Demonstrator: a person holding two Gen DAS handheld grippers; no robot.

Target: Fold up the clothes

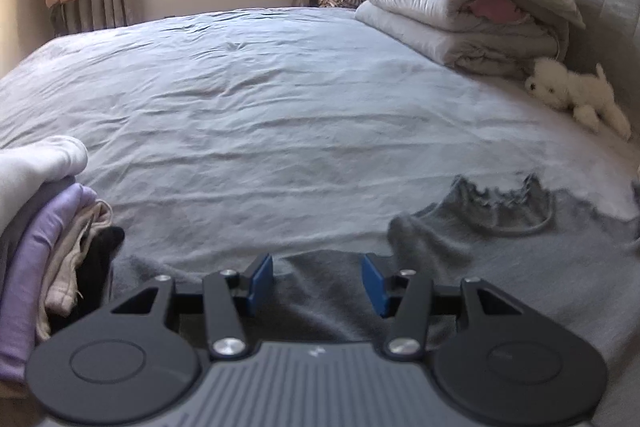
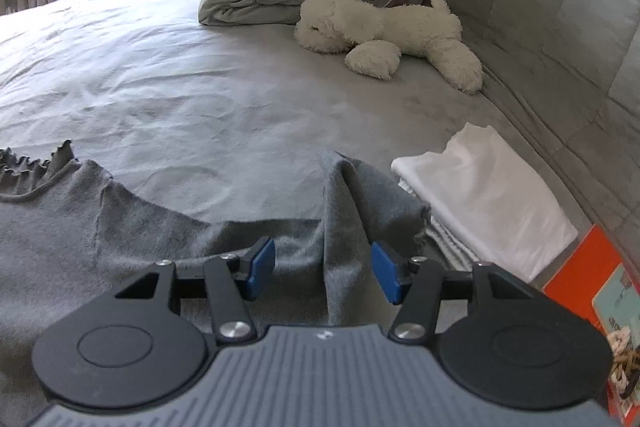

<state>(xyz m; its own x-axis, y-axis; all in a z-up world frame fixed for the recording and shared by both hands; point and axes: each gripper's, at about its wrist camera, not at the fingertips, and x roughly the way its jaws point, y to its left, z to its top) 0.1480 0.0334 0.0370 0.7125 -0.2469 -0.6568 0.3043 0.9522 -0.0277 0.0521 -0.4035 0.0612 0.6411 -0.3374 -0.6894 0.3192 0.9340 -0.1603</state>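
Grey top (image 1: pixel 460 251) lies spread on the bed sheet (image 1: pixel 280 99), neckline w/ frilled trim pointing away from the cameras. One sleeve (image 2: pixel 344 195) is bunched into a raised ridge at the garment's right side, just beside a folded white stack (image 2: pixel 480 203).

Left gripper (image 1: pixel 318 285): jaws apart, nothing clamped; grey fabric lies below/between the blue pads, no pinch visible. Right gripper (image 2: pixel 322 275): jaws apart approx. the same amount, the sleeve ridge runs up between the pads, pads not pressing on it. Neither unit holds cloth.

Step in hand, by judgement: pre-grasp, both units over the near part of the top, prob. ready to pick up edge/sleeve for a first fold.

Failure modes:
- Right pads close on the ridge only: picks a single crease, sleeve stays twisted, fold comes out lumpy. Cause: fabric already doubled there.
- Pads bite too deep: bed sheet caught w/ the top, sheet lifts and drags. Cause: thin knit on soft bedding, no firm backing.
- Sleeve swung outward: knocks or rumples the folded white stack, which sits touching or nearly touching it. Can't tell which.
- Left side: pile of folded clothes (image 1: pixel 52 227) sits close to the garment's left edge; a wide sweep may topple it.
- Uneven lift L vs. R: body skews, neckline off-centre.

Plush dog (image 2: pixel 384 27) and folded bedding (image 1: pixel 460 7) are well apart, no risk.
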